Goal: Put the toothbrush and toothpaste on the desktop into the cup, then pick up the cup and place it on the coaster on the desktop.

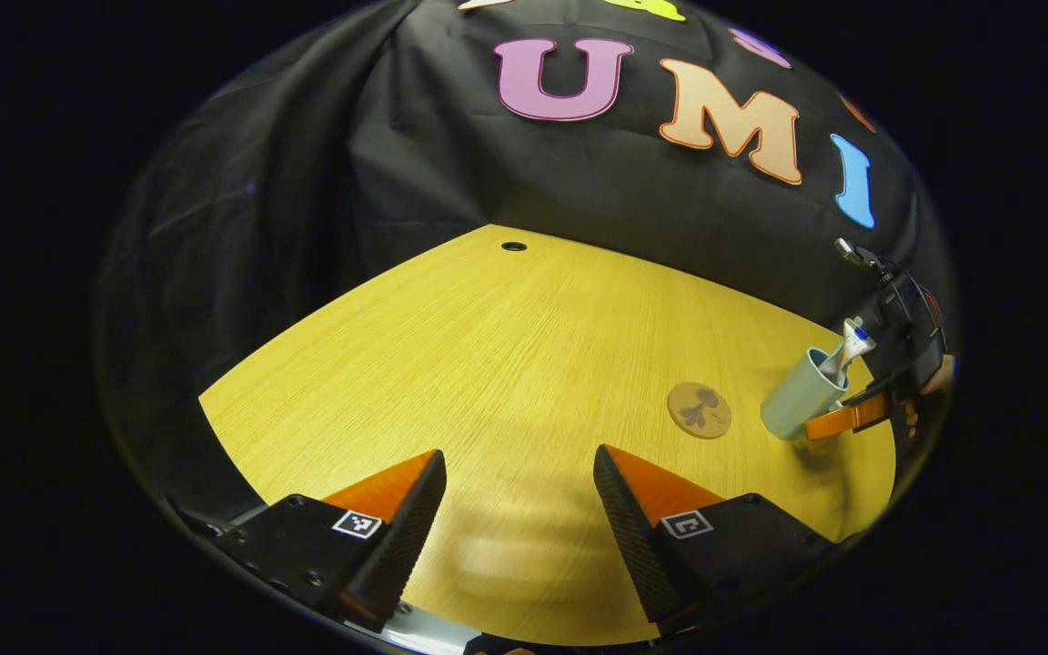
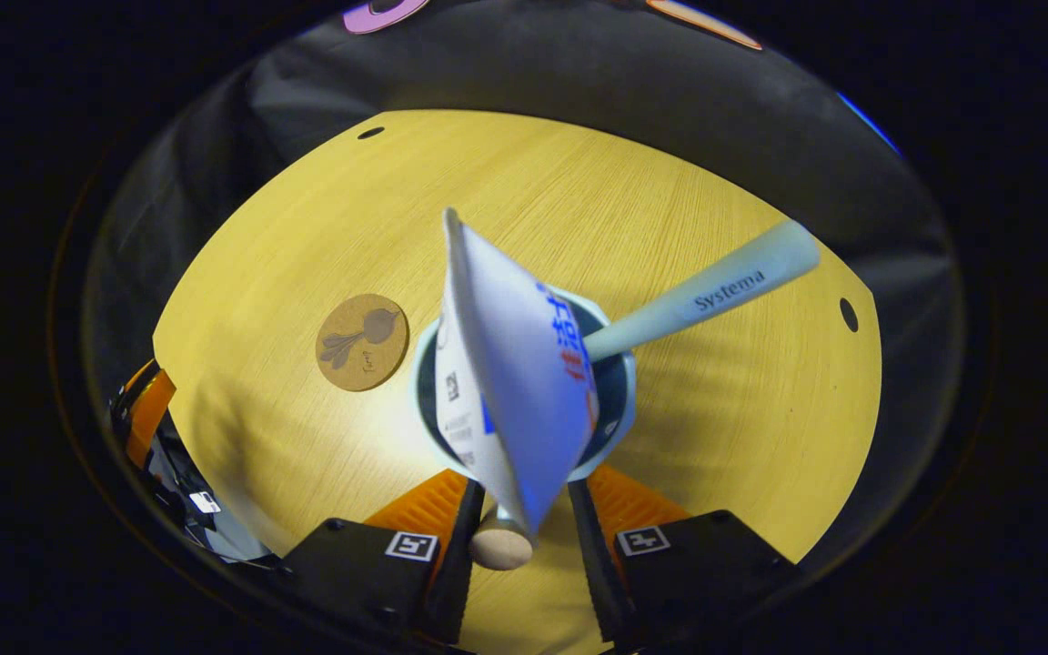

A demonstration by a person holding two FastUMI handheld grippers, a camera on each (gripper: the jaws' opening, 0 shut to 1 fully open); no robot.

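Hovering spread and empty over the bare desk (image 1: 506,364), the left hand-held gripper (image 1: 519,509) had the round coaster (image 1: 699,409) ahead of it to its right, and beyond that the cup (image 1: 797,396), tilted in that view and flanked by the right hand-held gripper (image 1: 851,420).

Seen from the right hand-held gripper (image 2: 524,509), the coaster (image 2: 362,342) lay ahead and to its left, close beside the cup (image 2: 610,428) but apart from it. The cup sat directly in front of its fingers, with the toothpaste (image 2: 515,382) tube standing in it cap-down and the toothbrush (image 2: 701,296) handle leaning out toward the right. The fingers stood on either side of the cup's near wall; whether both pressed on it could not be told, since the tube hid the contact.

Both items appeared loaded, so the step in hand looked like the pickup of the cup. The next move would call for a firm hold, a level lift so nothing tipped out, and a short carry leftward to centre the cup on the coaster.
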